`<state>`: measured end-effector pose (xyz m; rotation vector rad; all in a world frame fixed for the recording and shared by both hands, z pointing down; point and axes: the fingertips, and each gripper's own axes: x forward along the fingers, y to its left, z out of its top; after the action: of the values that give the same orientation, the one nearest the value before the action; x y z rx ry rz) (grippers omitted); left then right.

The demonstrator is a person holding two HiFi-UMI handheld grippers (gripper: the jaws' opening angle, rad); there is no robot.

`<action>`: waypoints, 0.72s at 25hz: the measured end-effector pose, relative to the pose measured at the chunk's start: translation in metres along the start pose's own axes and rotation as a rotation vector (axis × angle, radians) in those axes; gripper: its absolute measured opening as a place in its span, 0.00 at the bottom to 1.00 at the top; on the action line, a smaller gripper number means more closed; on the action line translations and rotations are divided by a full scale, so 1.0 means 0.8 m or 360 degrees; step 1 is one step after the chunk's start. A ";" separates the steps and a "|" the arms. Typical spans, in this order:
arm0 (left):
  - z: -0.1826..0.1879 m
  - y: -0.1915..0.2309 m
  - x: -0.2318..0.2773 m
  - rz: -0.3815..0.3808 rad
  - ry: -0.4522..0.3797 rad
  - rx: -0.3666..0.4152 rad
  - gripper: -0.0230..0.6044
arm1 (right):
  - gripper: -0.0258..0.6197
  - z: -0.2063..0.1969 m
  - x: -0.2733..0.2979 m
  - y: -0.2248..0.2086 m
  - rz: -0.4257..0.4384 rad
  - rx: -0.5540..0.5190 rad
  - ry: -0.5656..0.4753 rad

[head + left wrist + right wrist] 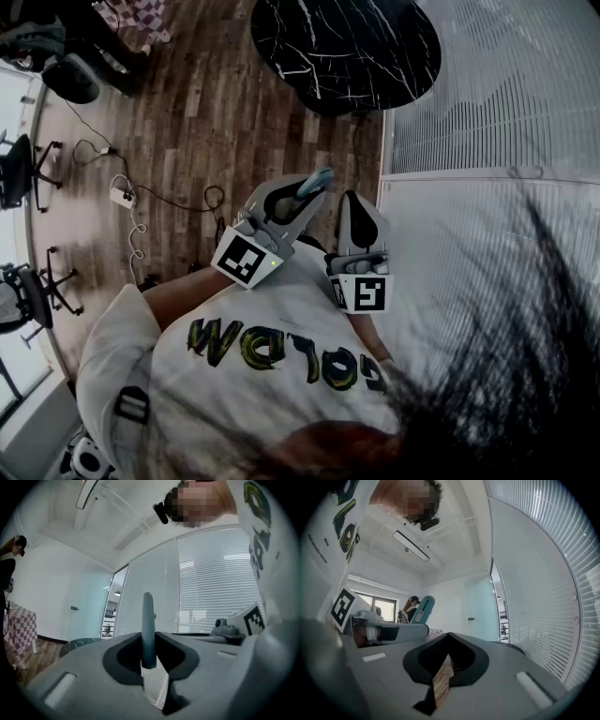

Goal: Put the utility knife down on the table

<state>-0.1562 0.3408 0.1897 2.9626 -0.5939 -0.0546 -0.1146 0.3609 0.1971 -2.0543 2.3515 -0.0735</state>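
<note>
A slim teal utility knife [317, 181] stands edge-on between the jaws of my left gripper [307, 194], which is shut on it. In the left gripper view the knife [148, 625] rises upright out of the left gripper [149, 641], whose pads press on its sides. My right gripper [362, 208] sits just to the right, level, jaws together and nothing in them. The right gripper view shows only a thin slit between the jaws of that gripper [449, 641], with the knife [423, 609] to its left. A round black marble table [347, 47] stands ahead.
Wooden floor [206, 112] lies below, with a power strip [122, 196] and cables on it. Office chairs [23, 169] stand at the left. A glass wall with blinds [487, 122] runs along the right. A person [10, 559] stands by a checkered table [18, 625].
</note>
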 end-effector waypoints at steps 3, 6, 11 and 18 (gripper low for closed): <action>-0.002 -0.010 0.006 0.0000 0.0012 0.0005 0.16 | 0.04 0.001 -0.008 -0.007 0.0007 0.0004 0.0001; -0.002 -0.014 0.011 0.0016 0.0013 0.0005 0.16 | 0.04 -0.001 -0.010 -0.013 0.0025 0.0015 0.0006; -0.006 -0.018 0.024 0.0059 0.0029 0.0013 0.16 | 0.04 -0.005 -0.012 -0.024 0.0091 0.0086 0.0004; -0.021 -0.030 0.036 0.0078 0.0067 -0.0014 0.16 | 0.04 -0.016 -0.022 -0.044 0.0079 0.0125 0.0013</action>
<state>-0.1196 0.3533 0.2028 2.9313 -0.6586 0.0100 -0.0782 0.3737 0.2112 -1.9637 2.3623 -0.1708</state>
